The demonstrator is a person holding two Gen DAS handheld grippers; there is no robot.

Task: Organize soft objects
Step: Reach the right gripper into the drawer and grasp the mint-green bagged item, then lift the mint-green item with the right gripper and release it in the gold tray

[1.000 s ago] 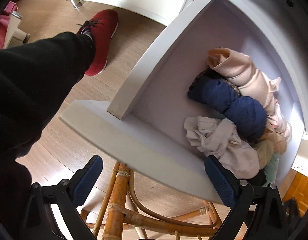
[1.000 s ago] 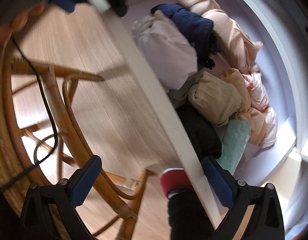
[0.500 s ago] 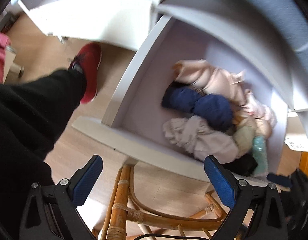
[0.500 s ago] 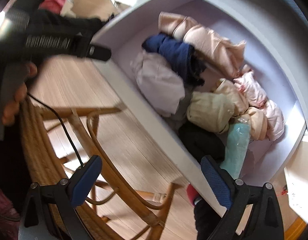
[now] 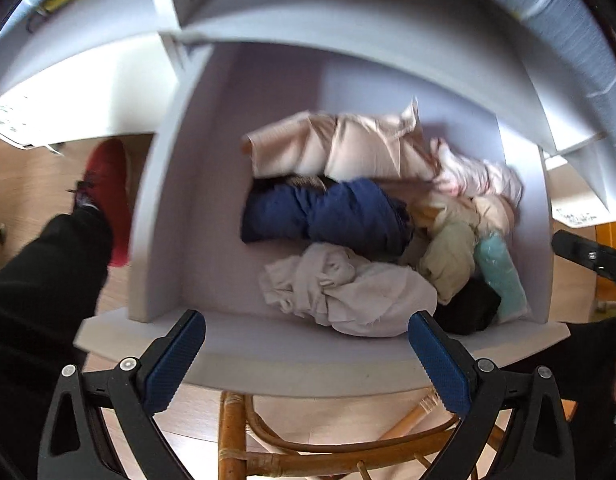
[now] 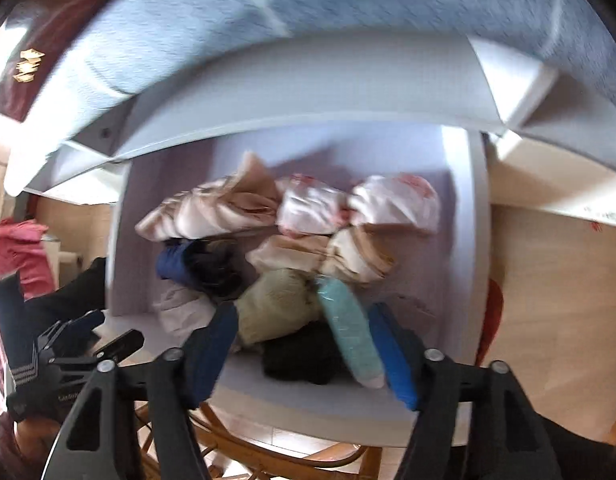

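Open white drawer [image 5: 156, 240] holds heap of soft clothes: navy roll [image 5: 328, 212], beige garment [image 5: 348, 288], mint roll [image 6: 350, 336]. Left gripper [image 5: 306, 360] above drawer front, fingers spread, nothing btw them. Right gripper [image 6: 304, 356] fingers just been closing, half shut, empty; mint roll below, no contact seen.

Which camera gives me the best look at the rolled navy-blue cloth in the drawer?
The left wrist view: the rolled navy-blue cloth lies there in full length, unobstructed. In the right wrist view only its blurred end shows, beside a dark garment.
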